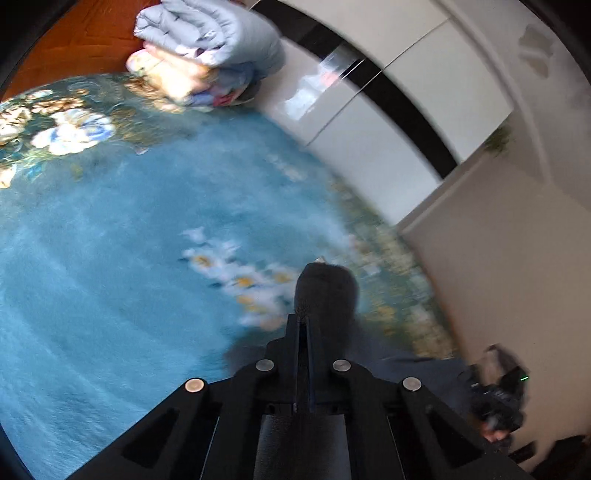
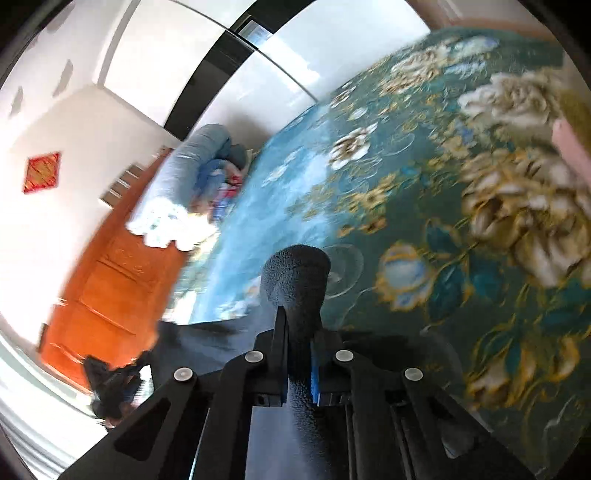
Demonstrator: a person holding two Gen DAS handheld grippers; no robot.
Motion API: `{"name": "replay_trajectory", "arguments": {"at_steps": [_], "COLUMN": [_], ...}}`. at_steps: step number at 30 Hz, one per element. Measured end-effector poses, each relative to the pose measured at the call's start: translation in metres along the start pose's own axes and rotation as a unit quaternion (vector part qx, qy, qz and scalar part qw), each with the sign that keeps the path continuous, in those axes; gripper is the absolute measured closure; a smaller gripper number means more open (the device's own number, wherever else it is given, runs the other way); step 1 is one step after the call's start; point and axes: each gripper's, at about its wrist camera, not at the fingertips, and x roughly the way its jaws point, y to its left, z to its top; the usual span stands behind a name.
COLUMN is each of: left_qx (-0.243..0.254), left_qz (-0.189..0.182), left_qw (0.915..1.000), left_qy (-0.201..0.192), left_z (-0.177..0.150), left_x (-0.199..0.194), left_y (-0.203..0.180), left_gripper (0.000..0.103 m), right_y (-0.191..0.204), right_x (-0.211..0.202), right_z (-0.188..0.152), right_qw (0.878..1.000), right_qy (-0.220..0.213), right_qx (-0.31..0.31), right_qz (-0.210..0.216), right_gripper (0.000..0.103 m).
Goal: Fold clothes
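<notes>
Both the left gripper (image 1: 308,332) and right gripper (image 2: 295,332) have fingers clamped on the dark garment (image 2: 207,338), which hangs beneath and between them over the bed (image 1: 92,258), seemingly held by two edges to fold it.

A blue floral bedspread (image 1: 110,258) covers the bed, its border thick with cream and gold flowers (image 2: 517,206); a rolled pale-blue quilt (image 1: 214,33) lies at its far edge over a flowered blanket (image 1: 173,74); behind stand white wardrobe doors (image 1: 369,122) with a black stripe; an orange wooden door (image 2: 110,288) and a red diamond-shaped wall decoration (image 2: 41,172) show on the white wall.
</notes>
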Motion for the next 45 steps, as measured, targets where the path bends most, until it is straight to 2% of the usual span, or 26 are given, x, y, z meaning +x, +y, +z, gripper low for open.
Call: {"name": "replay_trajectory", "arguments": {"at_steps": [3,5,7,11,15,17,19,22,24,25,26,29,30,32,34,36,38,40,41,44,45], "left_qx": [-0.054,-0.087,-0.088,-0.078,-0.072,-0.051,-0.016,0.052,0.094,0.109,0.121,0.159,0.165,0.144,0.115,0.088,0.069,0.071,0.072,0.081,0.077], "left_qz": [0.039,0.036,0.035,0.033,0.028,0.044,0.065,0.064,0.048,0.038,0.034,0.05,0.056,0.069,0.072,0.063,0.055,0.057,0.058,0.048,0.042], "left_qw": [0.9969,0.9936,0.9931,0.9939,0.995,0.9965,0.9972,0.9962,0.9942,0.9931,0.9917,0.9856,0.9841,0.9847,0.9863,0.9897,0.9919,0.9913,0.9912,0.9928,0.9942], "left_qy": [0.041,0.062,0.069,0.07,0.064,0.049,0.032,0.026,0.023,0.023,0.024,0.029,0.035,0.068,0.093,0.094,0.091,0.095,0.095,0.073,0.062], "left_z": [-0.014,-0.026,-0.031,-0.026,-0.021,-0.017,-0.015,-0.025,-0.039,-0.046,-0.053,-0.076,-0.083,-0.094,-0.103,-0.103,-0.101,-0.1,-0.099,-0.103,-0.105], "left_x": [0.033,0.045,0.048,0.043,0.024,0.002,-0.018,-0.028,-0.028,-0.026,-0.024,-0.017,-0.011,0.008,0.024,0.027,0.026,0.025,0.022,-0.002,-0.013], "left_y": [0.04,0.06,0.063,0.056,0.051,0.044,0.028,-0.018,-0.056,-0.071,-0.083,-0.103,-0.103,-0.086,-0.067,-0.057,-0.053,-0.053,-0.054,-0.059,-0.057], "left_gripper": [0.1,0.1,0.1,0.098,0.097,0.096,0.089,0.078,0.078,0.078,0.078,0.077,0.076,0.075,0.075,0.075,0.075,0.075,0.075,0.075,0.071], "right_y": [-0.033,-0.054,-0.057,-0.045,-0.036,-0.04,-0.036,-0.006,0.029,0.046,0.061,0.086,0.087,0.08,0.065,0.051,0.059,0.068,0.071,0.072,0.071], "right_x": [0.031,0.047,0.046,0.042,0.023,0.004,-0.018,-0.036,-0.027,-0.022,-0.015,-0.004,0.0,0.009,0.018,0.027,0.031,0.035,0.036,0.017,0.005], "right_z": [-0.009,-0.02,-0.022,-0.017,-0.014,-0.012,-0.009,-0.012,-0.028,-0.037,-0.049,-0.084,-0.094,-0.108,-0.113,-0.117,-0.121,-0.125,-0.127,-0.125,-0.125], "right_qw": [0.997,0.994,0.994,0.994,0.995,0.996,0.995,0.992,0.99,0.988,0.985,0.977,0.973,0.967,0.971,0.974,0.965,0.957,0.954,0.965,0.97], "right_qy": [0.042,0.062,0.058,0.074,0.076,0.068,0.037,0.005,0.02,0.027,0.037,0.056,0.057,0.057,0.065,0.073,0.079,0.085,0.088,0.066,0.054], "right_qx": [0.039,0.071,0.072,0.046,0.028,0.029,0.013,-0.031,-0.084,-0.11,-0.138,-0.192,-0.206,-0.221,-0.198,-0.178,-0.208,-0.231,-0.238,-0.215,-0.204], "right_qz": [-0.052,-0.059,-0.052,-0.067,-0.052,-0.059,-0.093,-0.119,-0.109,-0.104,-0.097,-0.072,-0.081,-0.108,-0.113,-0.119,-0.138,-0.152,-0.157,-0.133,-0.118], "right_gripper": [0.094,0.094,0.094,0.093,0.088,0.086,0.085,0.081,0.08,0.072,0.069,0.058,0.051,0.046,0.046,0.045,0.044,0.037,0.037,0.037,0.037]}}
